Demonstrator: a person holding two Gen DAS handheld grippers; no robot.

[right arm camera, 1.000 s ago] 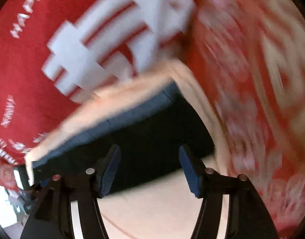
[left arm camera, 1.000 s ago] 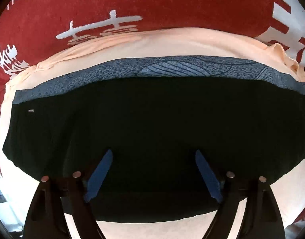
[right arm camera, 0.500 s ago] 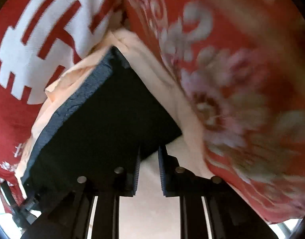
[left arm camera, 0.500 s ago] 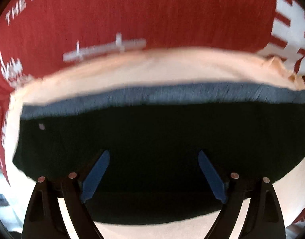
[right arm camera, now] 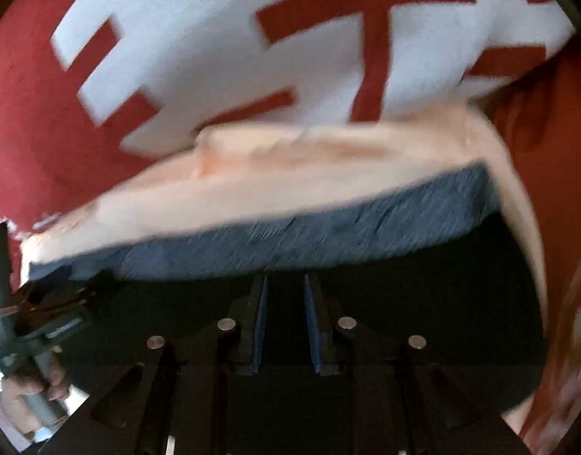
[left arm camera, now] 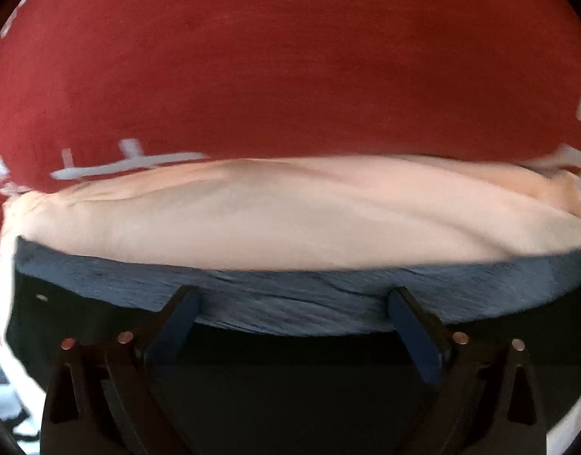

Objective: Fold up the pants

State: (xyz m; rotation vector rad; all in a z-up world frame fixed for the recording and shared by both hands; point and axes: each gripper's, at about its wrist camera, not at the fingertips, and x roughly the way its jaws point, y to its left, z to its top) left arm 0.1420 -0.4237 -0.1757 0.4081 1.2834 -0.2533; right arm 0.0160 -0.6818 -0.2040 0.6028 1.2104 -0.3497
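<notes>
In the left wrist view, the left gripper (left arm camera: pixel 294 305) has moved forward in the last second. Before, its blue fingertips (left arm camera: pixel 178 320) were over the black cloth of the pants (left arm camera: pixel 290 398); now they reach the grey-blue waistband (left arm camera: pixel 290 299). The jaws are wide apart, one at each side of the middle of the band, and they hold nothing. The pants lie flat on a peach cloth (left arm camera: pixel 290 208), which covers a red blanket (left arm camera: pixel 290 57) with white print. Whether a bench is under the blanket, I cannot tell. The picture is a little blurred, so I think the hand is in motion.

In the right wrist view, the right gripper (right arm camera: pixel 286 322) changed more. One second ago its jaws were open; half a second ago they were already nearly together, near the right corner of the pants, and now they sit over the black cloth (right arm camera: pixel 423 303) just below the waistband (right arm camera: pixel 309 227). A narrow gap stays between them, and I cannot tell if they pinch cloth. At the left edge the other tool is seen in the person's hand (right arm camera: pixel 28 390).

My judgement: both grippers go for the waistband, so the fold is only being prepared.
</notes>
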